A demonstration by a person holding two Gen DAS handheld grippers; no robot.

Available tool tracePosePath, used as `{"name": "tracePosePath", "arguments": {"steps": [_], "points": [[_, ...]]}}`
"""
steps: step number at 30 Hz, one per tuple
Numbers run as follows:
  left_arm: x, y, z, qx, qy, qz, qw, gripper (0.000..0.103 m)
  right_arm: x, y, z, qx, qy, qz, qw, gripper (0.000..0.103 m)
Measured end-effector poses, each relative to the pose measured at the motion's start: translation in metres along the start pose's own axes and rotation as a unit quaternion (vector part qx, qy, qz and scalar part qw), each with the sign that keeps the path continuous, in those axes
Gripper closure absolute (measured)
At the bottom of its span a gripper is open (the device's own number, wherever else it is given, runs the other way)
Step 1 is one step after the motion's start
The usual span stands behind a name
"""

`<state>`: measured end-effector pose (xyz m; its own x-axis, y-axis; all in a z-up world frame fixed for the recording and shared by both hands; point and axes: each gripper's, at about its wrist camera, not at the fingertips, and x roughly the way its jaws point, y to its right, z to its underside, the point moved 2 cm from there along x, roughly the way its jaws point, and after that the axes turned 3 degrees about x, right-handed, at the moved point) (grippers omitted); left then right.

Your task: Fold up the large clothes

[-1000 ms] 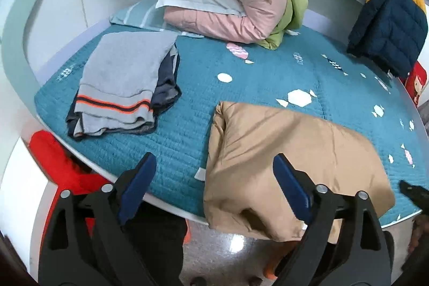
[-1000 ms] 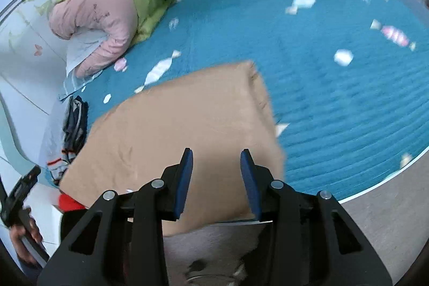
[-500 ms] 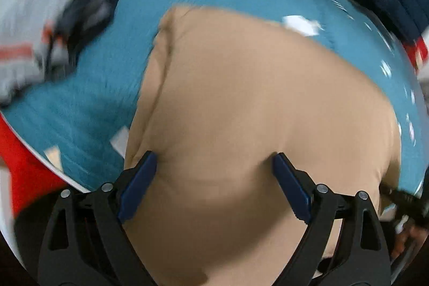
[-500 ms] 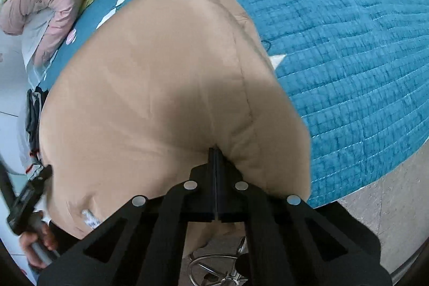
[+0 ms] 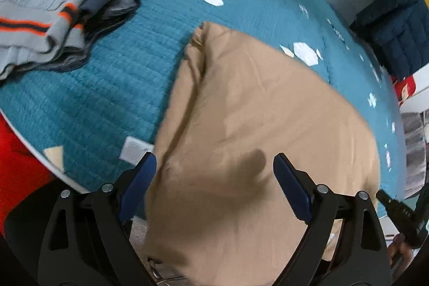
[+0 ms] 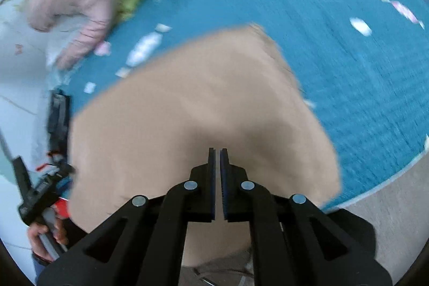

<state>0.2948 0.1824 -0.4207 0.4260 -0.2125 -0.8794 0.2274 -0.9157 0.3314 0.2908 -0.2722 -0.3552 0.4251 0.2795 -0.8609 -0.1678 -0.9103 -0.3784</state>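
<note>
My left gripper (image 5: 214, 173) hangs wide open over the tan garment (image 5: 254, 130), gripping nothing. The garment lies on the teal bedspread (image 5: 112, 87), draping over its near edge. My right gripper (image 6: 217, 152) is nearly closed; whether it pinches cloth, I cannot tell.

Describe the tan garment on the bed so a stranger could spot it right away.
Start at the teal quilted bedspread. The tan garment lies at its near edge, partly hanging off, between the left gripper fingers. Unlike the grey orange-striped sweater beside it, it is plain, smooth, unpatterned beige.
</note>
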Motion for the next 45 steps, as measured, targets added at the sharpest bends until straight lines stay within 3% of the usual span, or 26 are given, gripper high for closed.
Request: {"name": "tracePosePath", "arguments": {"steps": [6,9,14,19,23,24,26,28,31,34,37,41,43,45], "points": [[0.002,-0.02,0.008,-0.021,-0.018,0.006,0.9996,0.013,0.033,-0.071,-0.011,-0.022,-0.019,-0.069,0.997,0.1],[0.006,-0.03,0.012,-0.043,-0.031,0.029,0.9982,0.013,0.059,-0.098,-0.021,-0.021,-0.039,-0.086,0.995,0.1],[0.013,-0.037,0.014,-0.045,-0.042,0.034,0.9975,0.013,0.107,-0.118,-0.037,0.013,-0.085,-0.073,0.994,0.1],[0.018,-0.046,0.018,-0.064,-0.056,0.067,0.9941,0.013,0.158,-0.108,-0.041,0.028,-0.108,-0.047,0.993,0.103],[0.012,-0.054,0.021,-0.075,-0.06,0.081,0.9921,0.013,0.146,-0.112,-0.043,0.024,-0.102,-0.043,0.994,0.103],[0.007,-0.058,0.02,-0.082,-0.054,0.092,0.9909,0.013,0.137,-0.113,-0.041,0.028,-0.1,-0.047,0.994,0.099],[-0.003,-0.068,0.022,-0.09,-0.04,0.111,0.9889,0.013,0.098,-0.115,-0.024,0.036,-0.087,-0.087,0.992,0.099],[-0.007,-0.073,0.024,-0.093,-0.046,0.104,0.9891,0.013,0.082,-0.114,0.0,0.016,-0.08,-0.074,0.994,0.098],[-0.005,-0.074,0.032,-0.09,-0.058,0.095,0.9897,0.013,0.11,-0.101,0.031,0.014,-0.121,-0.054,0.991,0.103],[0.002,-0.075,0.044,-0.103,-0.072,0.095,0.9875,0.013,0.13,-0.095,0.033,0.008,-0.1,-0.067,0.993,0.103],[0.007,-0.071,0.051,-0.097,-0.074,0.09,0.9884,0.013,0.115,-0.107,0.033,-0.011,-0.103,-0.047,0.994,0.103],[0.015,-0.065,0.061,-0.112,-0.086,0.104,0.9846,0.013,0.087,-0.1,0.051,-0.01,-0.087,-0.051,0.995,0.099],[0.019,-0.062,0.062,-0.111,-0.086,0.109,0.9841,0.013,0.106,-0.089,0.062,-0.025,-0.079,-0.028,0.996,0.103],[0.02,-0.056,0.061,-0.093,-0.087,0.102,0.9866,0.014,0.112,-0.08,0.064,-0.006,-0.073,-0.052,0.996,0.103]]}}
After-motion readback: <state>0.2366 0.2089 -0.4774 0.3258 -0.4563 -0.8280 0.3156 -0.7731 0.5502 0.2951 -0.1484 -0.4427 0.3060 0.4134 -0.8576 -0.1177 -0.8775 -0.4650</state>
